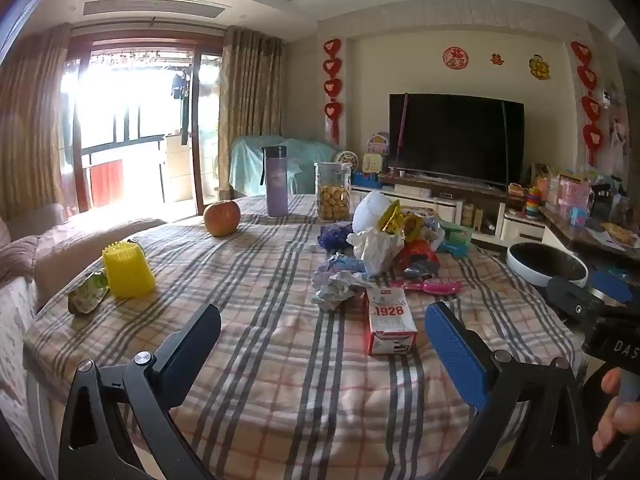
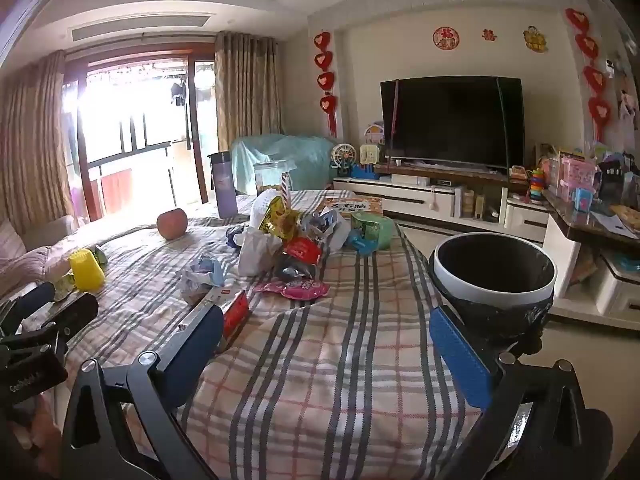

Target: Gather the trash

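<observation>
A heap of wrappers and bags (image 1: 384, 248) lies on the plaid-covered table (image 1: 256, 360), right of centre. In front of it sit crumpled paper (image 1: 336, 288), a pink wrapper (image 1: 432, 287) and a red-and-white carton marked 1928 (image 1: 390, 320). A green wrapper (image 1: 87, 292) rests at the left by a yellow cup (image 1: 127, 270). My left gripper (image 1: 324, 332) is open over bare cloth, just short of the carton. My right gripper (image 2: 328, 336) is open too, with the carton (image 2: 236, 312) by its left finger. A white bin with a black liner (image 2: 480, 292) stands beside the table's right edge.
An apple (image 1: 222, 218), a purple bottle (image 1: 276, 182) and a jar of biscuits (image 1: 333, 192) stand at the far end of the table. A sofa (image 1: 24, 264) runs along the left side. A TV cabinet (image 2: 440, 200) and a cluttered side table (image 2: 592, 220) fill the right.
</observation>
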A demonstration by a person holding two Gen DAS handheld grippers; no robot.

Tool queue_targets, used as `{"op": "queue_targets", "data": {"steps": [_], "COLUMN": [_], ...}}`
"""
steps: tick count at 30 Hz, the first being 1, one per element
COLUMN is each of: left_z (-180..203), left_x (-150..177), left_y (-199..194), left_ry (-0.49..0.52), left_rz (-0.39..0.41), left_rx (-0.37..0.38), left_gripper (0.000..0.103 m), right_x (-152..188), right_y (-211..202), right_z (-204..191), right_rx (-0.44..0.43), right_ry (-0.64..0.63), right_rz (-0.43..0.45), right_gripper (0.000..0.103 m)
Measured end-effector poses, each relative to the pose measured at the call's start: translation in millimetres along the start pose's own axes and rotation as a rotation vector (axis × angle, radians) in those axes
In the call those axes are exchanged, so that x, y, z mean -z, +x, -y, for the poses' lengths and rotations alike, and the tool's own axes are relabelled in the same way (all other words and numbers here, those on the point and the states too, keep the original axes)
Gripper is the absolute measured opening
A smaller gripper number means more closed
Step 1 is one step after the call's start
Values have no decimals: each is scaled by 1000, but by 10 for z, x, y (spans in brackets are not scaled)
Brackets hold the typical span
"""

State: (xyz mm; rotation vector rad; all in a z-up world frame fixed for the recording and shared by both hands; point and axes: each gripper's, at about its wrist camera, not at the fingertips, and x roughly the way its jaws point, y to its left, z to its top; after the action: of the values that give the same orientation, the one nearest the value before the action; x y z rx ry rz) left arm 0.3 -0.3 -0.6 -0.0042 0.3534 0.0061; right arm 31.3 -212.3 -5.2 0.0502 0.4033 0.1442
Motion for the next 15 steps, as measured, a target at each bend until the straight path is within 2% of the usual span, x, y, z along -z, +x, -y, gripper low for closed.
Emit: {"op": "queue_targets", "data": {"steps": [15], "left_z": [-25], "left_x": [46], "left_y": [42], "left_ry": [-7], "left_rz": [-15], "left_rx": [3], "left_gripper": [102], "right_x": [0], "right_y": [17], "right_z": [-2], "right_rx": [-12], "right_ry": [6], "right_rz": [-15], "right_gripper": [103]}}
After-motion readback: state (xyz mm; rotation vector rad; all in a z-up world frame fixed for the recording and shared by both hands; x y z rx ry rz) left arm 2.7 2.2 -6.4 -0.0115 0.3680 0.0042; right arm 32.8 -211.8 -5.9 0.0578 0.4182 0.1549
